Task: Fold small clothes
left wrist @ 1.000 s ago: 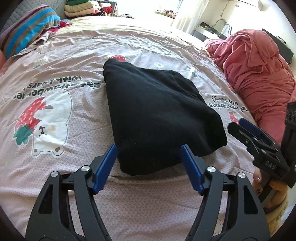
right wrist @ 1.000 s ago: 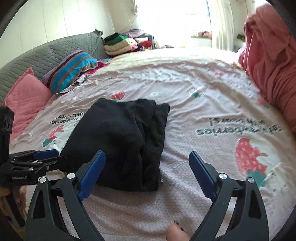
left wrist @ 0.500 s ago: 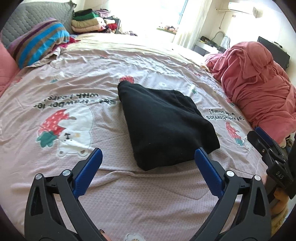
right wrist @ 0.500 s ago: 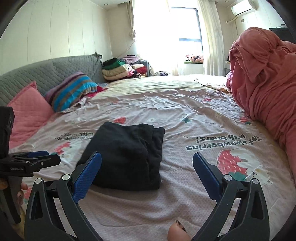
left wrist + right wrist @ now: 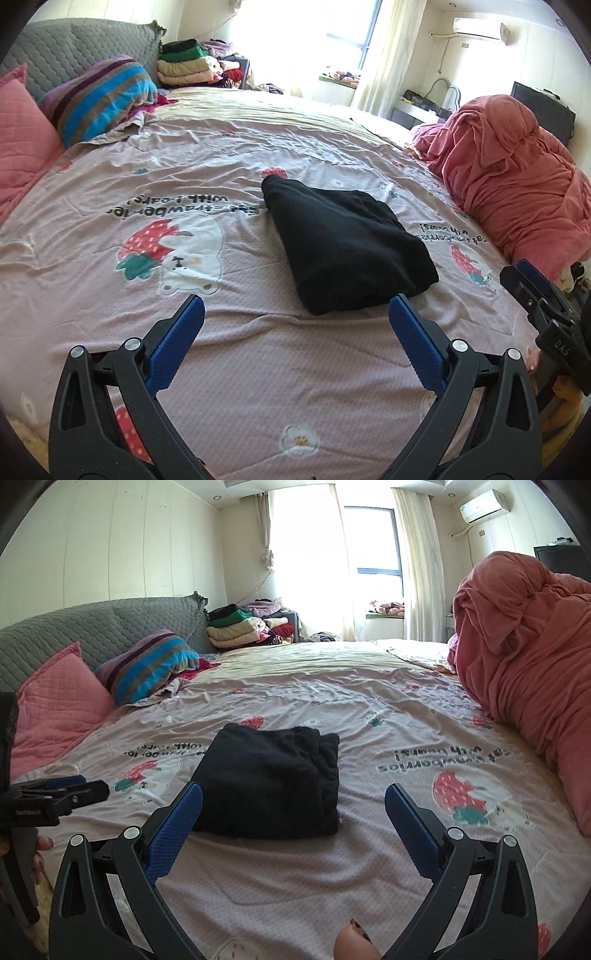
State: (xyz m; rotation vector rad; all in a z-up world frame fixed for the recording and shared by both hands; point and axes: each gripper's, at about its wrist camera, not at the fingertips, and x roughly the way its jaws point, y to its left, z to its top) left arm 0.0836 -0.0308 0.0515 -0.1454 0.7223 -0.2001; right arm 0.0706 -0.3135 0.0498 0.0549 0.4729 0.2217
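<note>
A folded black garment (image 5: 343, 247) lies in the middle of the pink strawberry-print bedsheet (image 5: 229, 369); it also shows in the right wrist view (image 5: 269, 779). My left gripper (image 5: 295, 314) is open and empty, a short way in front of the garment's near edge. My right gripper (image 5: 293, 801) is open and empty, pulled back from the garment. The right gripper shows at the right edge of the left wrist view (image 5: 535, 291). The left gripper shows at the left edge of the right wrist view (image 5: 62, 794).
A heaped red-pink duvet (image 5: 517, 177) fills the bed's right side. A striped pillow (image 5: 99, 96) and a pink cushion (image 5: 62, 701) lie at the left by the grey headboard (image 5: 92, 627). A pile of folded clothes (image 5: 240, 627) sits far back.
Both grippers have drawn back and up from the black garment, which now looks smaller and farther off. Both stay open. The garment has not moved.
</note>
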